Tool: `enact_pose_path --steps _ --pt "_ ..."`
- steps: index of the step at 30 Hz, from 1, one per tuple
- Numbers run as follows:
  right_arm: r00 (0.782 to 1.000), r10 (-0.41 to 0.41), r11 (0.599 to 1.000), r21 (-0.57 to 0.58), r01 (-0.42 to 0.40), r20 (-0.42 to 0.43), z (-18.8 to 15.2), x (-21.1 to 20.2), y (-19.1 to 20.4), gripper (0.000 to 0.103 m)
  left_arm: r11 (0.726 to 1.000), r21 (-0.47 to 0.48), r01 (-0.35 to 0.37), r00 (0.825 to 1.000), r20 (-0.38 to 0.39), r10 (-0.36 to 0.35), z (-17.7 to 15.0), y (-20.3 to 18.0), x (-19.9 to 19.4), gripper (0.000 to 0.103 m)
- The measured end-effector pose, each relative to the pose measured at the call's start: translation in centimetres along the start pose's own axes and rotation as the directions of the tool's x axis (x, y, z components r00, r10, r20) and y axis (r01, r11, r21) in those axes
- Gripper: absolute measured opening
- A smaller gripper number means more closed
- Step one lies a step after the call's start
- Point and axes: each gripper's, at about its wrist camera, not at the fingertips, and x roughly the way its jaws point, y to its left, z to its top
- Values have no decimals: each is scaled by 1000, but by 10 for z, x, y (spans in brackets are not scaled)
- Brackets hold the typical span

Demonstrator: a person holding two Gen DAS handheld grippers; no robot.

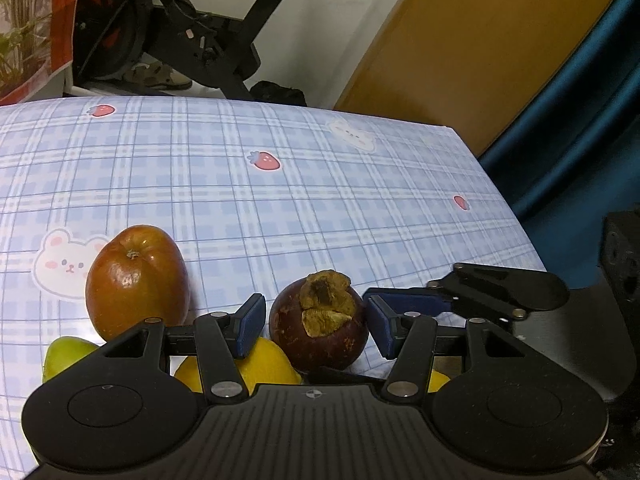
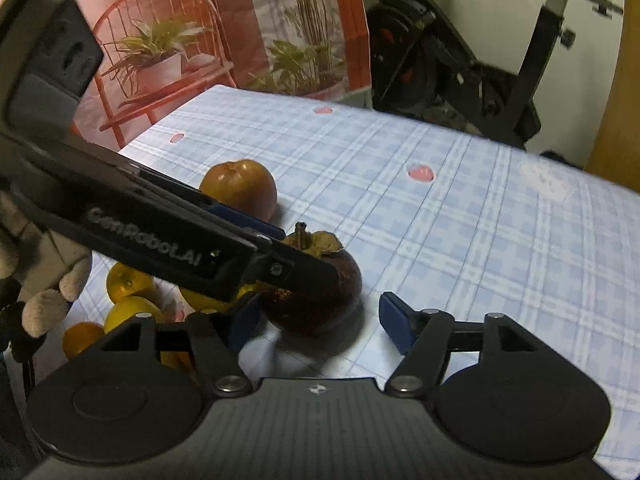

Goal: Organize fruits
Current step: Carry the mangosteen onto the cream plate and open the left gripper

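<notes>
A dark purple mangosteen (image 1: 318, 328) rests on the blue plaid tablecloth (image 1: 280, 208). In the left wrist view my left gripper (image 1: 316, 327) has a blue pad against each side of the fruit, shut on it. From the right wrist view, that left gripper (image 2: 304, 252) reaches in from the left and straddles the mangosteen (image 2: 320, 304). My right gripper (image 2: 320, 322) stands open around the same fruit: its right pad is well apart from it, its left pad is close beside it. One finger of the right gripper (image 1: 500, 292) shows at the right.
A red-brown apple-like fruit (image 1: 136, 280) stands just left of the mangosteen. A yellow lemon (image 1: 260, 364) and a green fruit (image 1: 64, 356) lie near my left gripper. Several yellow and orange citrus (image 2: 128, 280) lie at the left by a gloved hand (image 2: 44, 304). The table's right edge (image 1: 516, 216) is near.
</notes>
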Motion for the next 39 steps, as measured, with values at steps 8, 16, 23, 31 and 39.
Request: enact_pose_path --steps 8,16,23,31,39 --pt "1000 15 999 33 -14 -6 0 11 -3 68 1000 13 12 1000 -6 -12 4 -5 8 58" --pt "1000 5 1000 17 -6 10 -4 9 3 65 999 54 -8 1000 3 8 0 -13 8 57" --pt "998 -10 1000 21 9 58 -6 0 7 64 999 54 4 999 41 -6 -2 -17 -1 57" --pt "989 -53 998 -21 56 137 -8 -23 20 64 995 98 -9 993 122 -3 -6 -36 -26 57" --pt "975 -93 995 -22 99 200 -20 -56 30 64 985 169 -12 988 155 -14 -11 -71 -40 57"
